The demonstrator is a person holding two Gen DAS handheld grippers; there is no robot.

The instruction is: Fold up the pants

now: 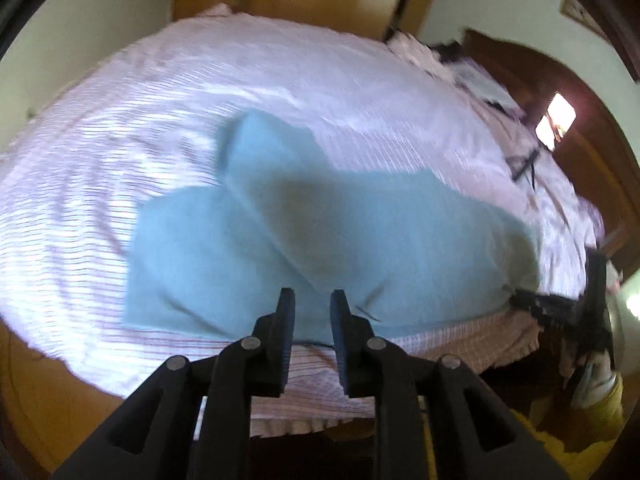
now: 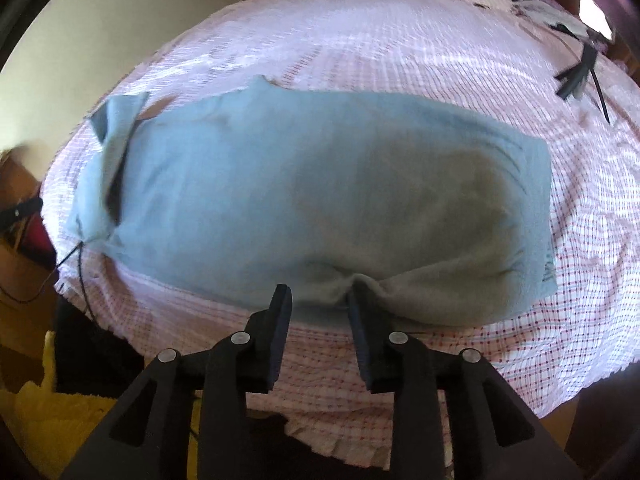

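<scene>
Light blue pants (image 1: 320, 240) lie across a bed with a pink checked sheet (image 1: 240, 80), near its front edge. In the right wrist view the pants (image 2: 312, 200) lie lengthwise, with a leg end flipped up at the left (image 2: 112, 128). My left gripper (image 1: 312, 300) is open and empty, just above the pants' near edge. My right gripper (image 2: 320, 292) is open, its tips at the pants' near edge where the cloth bunches into a pucker (image 2: 356, 280). The left gripper also shows at the far left of the right wrist view (image 2: 20, 210).
The pink sheet (image 2: 400, 40) covers the whole bed. A wooden headboard (image 1: 580, 140) stands at the right. Black cables or straps (image 2: 580, 76) lie on the sheet at the far right. A yellow rug (image 2: 60, 400) and dark items lie on the floor below the bed edge.
</scene>
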